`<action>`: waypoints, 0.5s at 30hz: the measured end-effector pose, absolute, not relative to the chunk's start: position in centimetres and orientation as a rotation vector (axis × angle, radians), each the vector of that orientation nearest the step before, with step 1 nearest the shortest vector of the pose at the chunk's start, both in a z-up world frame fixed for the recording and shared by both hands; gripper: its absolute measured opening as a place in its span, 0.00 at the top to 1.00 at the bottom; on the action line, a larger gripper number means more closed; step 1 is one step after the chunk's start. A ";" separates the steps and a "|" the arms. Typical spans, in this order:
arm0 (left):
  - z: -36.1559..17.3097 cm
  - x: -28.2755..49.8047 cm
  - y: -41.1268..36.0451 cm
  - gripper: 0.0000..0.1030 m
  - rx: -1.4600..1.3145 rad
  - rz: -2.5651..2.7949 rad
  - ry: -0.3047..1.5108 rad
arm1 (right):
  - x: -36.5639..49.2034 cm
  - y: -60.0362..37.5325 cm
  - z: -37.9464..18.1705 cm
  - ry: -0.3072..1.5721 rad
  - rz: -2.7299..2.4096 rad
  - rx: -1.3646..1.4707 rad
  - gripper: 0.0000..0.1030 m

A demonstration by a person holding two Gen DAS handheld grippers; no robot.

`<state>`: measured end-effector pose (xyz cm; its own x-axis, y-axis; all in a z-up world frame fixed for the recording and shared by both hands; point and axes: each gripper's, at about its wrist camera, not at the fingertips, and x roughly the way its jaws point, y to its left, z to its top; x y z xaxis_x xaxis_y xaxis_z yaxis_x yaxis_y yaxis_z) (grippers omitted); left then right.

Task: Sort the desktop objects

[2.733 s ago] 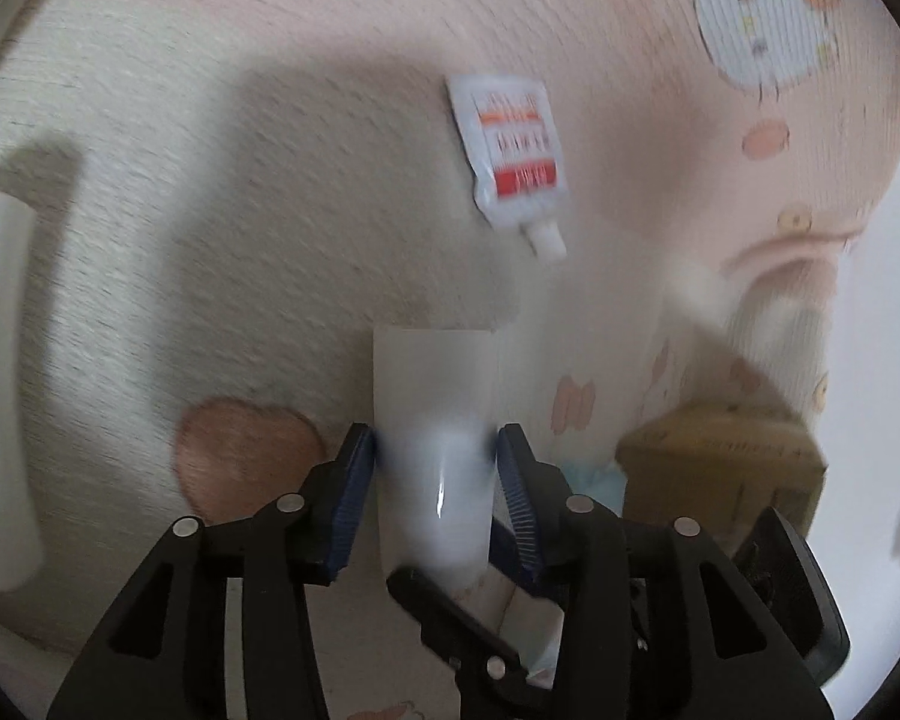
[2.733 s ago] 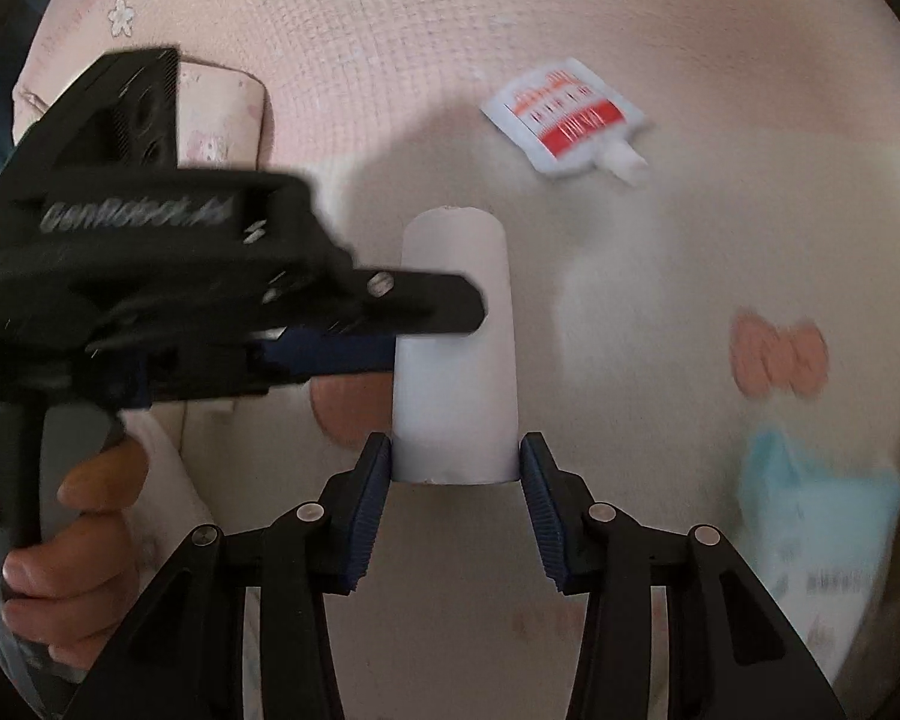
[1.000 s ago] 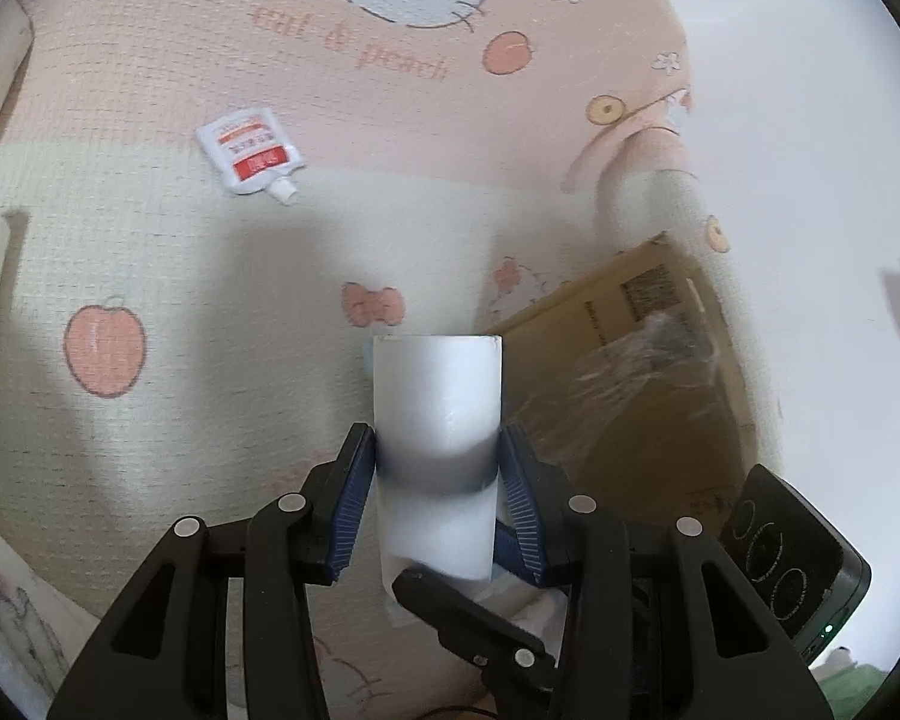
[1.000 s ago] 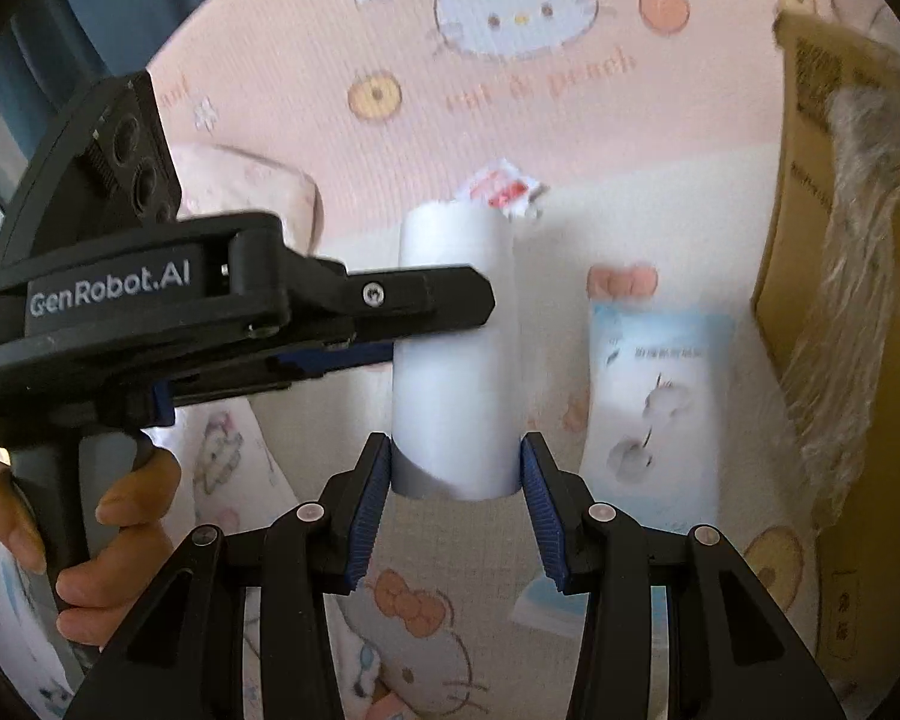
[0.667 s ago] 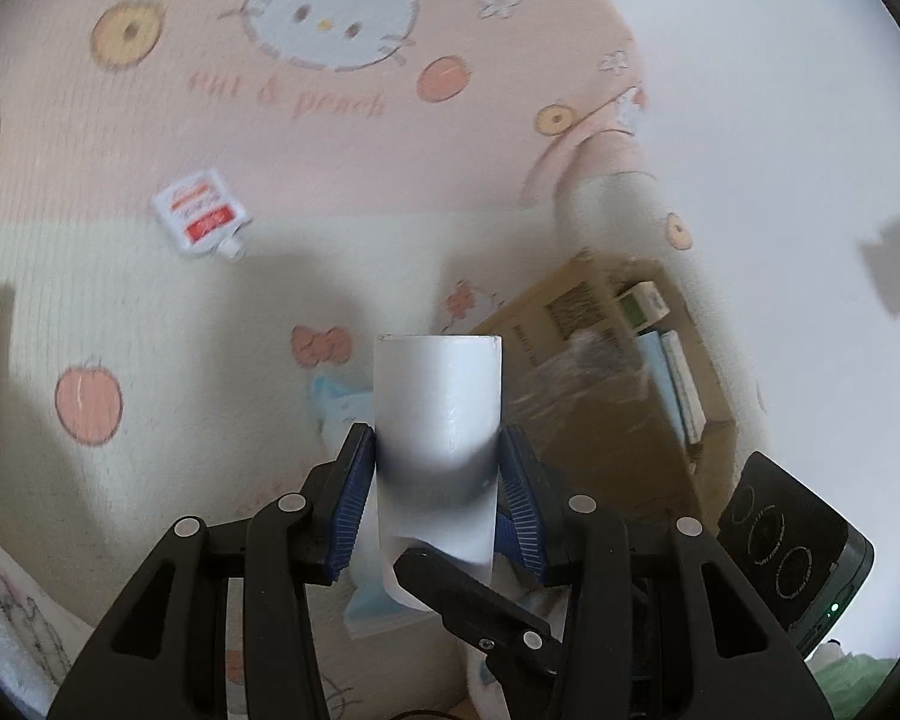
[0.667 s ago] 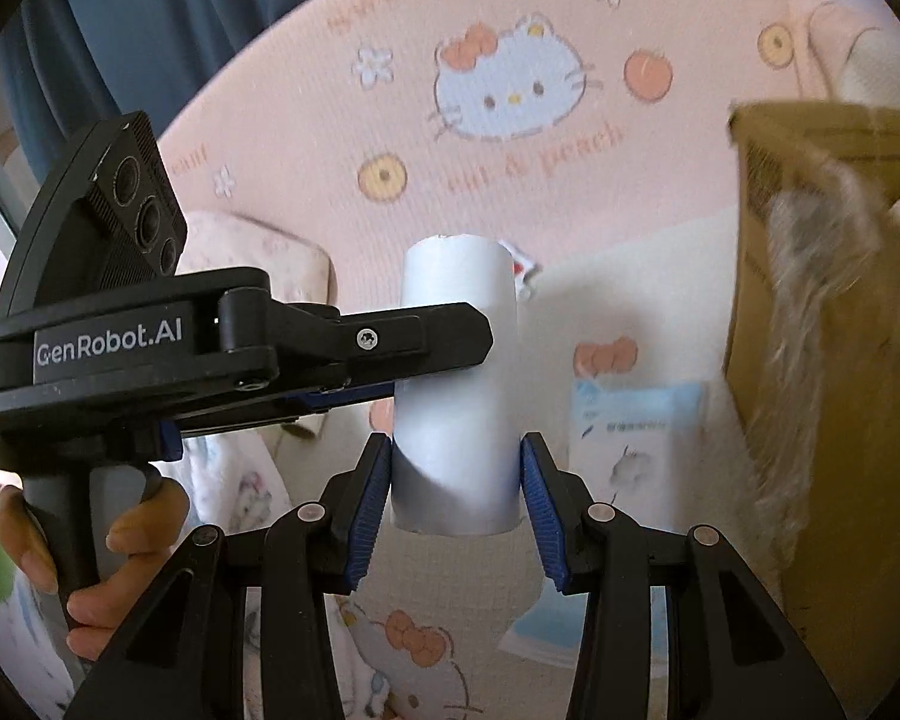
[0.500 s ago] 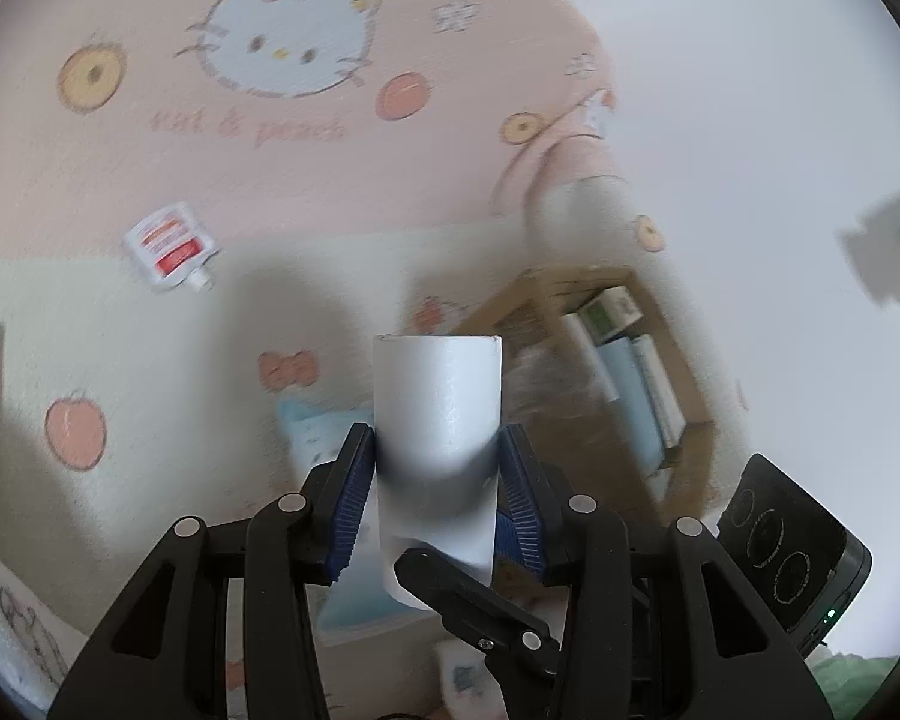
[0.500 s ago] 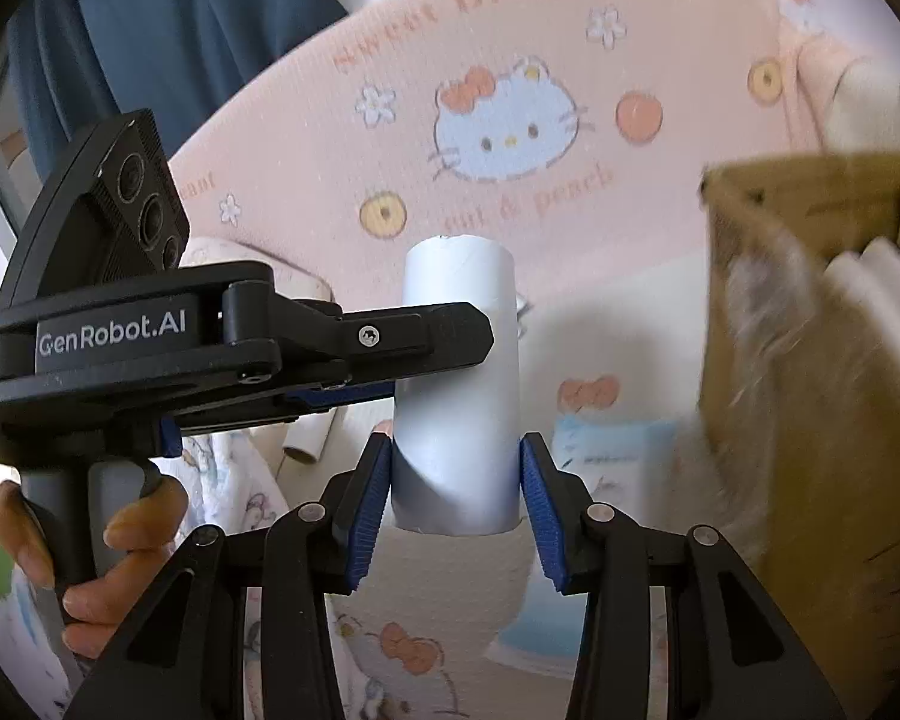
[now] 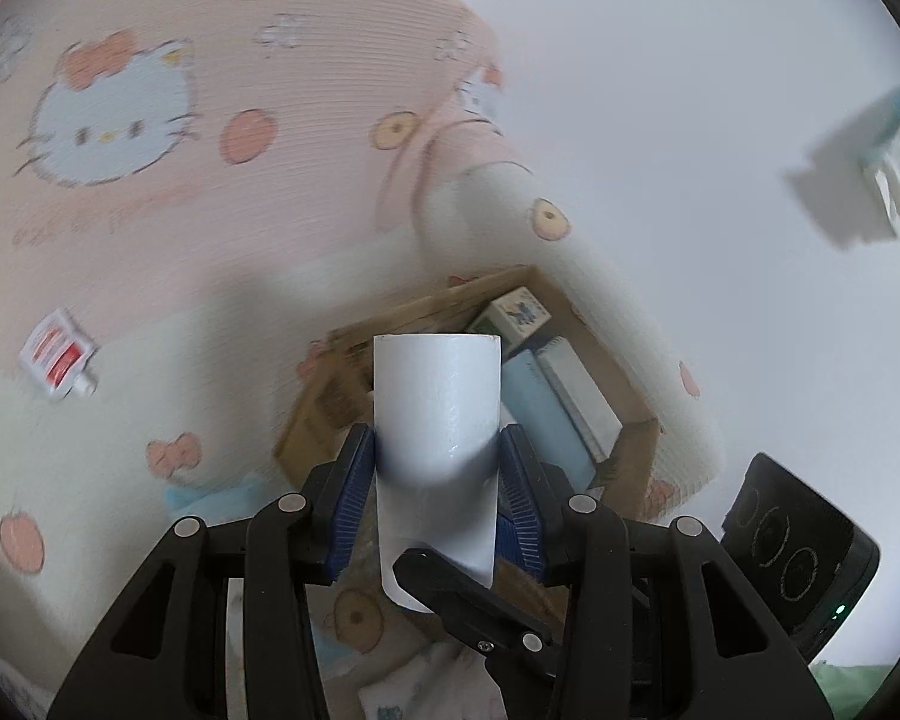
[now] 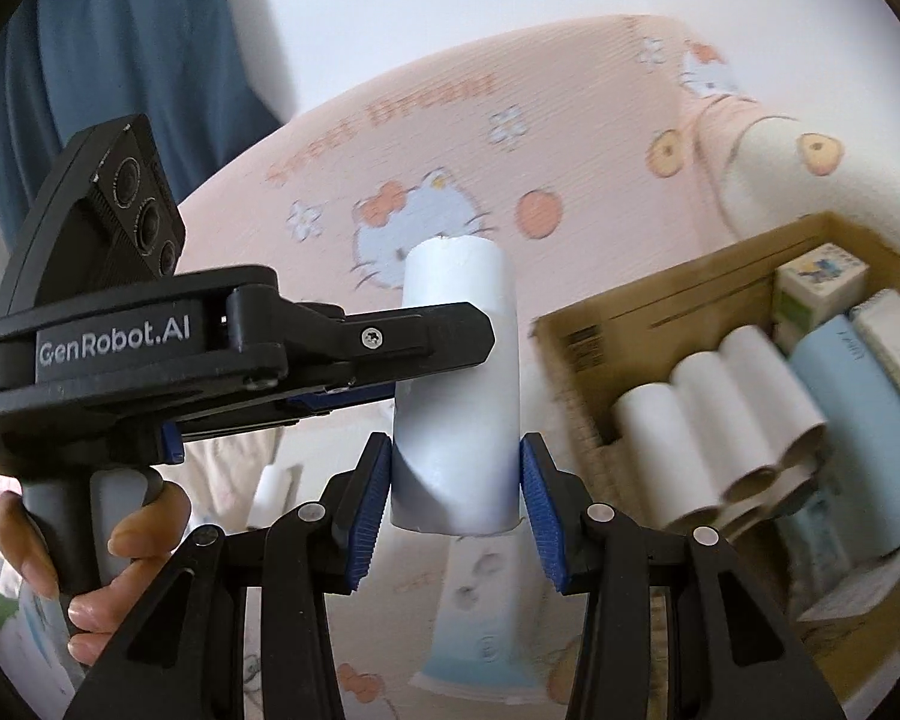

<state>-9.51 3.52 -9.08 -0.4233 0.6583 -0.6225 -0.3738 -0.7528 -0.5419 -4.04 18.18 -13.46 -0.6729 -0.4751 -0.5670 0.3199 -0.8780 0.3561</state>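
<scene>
With our left claw [image 9: 437, 480] and right claw [image 10: 455, 501] we clamp 1 white tube [image 10: 456, 384] from both sides, lifted above the blanket [image 9: 150, 210]. To its right sits the box [image 10: 678, 294] holding 3 rolls [image 10: 720, 414].

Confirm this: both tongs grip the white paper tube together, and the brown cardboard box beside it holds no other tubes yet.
Wrong on the box. The right wrist view shows white tubes already lying in the brown cardboard box. Both tongs, left and right, do grip the white paper tube.
</scene>
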 end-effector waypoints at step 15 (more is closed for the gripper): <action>-8.6 -13.4 10.6 0.54 -1.227 2.036 -0.431 | -6.5 23.5 -12.5 -0.252 -2.606 0.999 0.60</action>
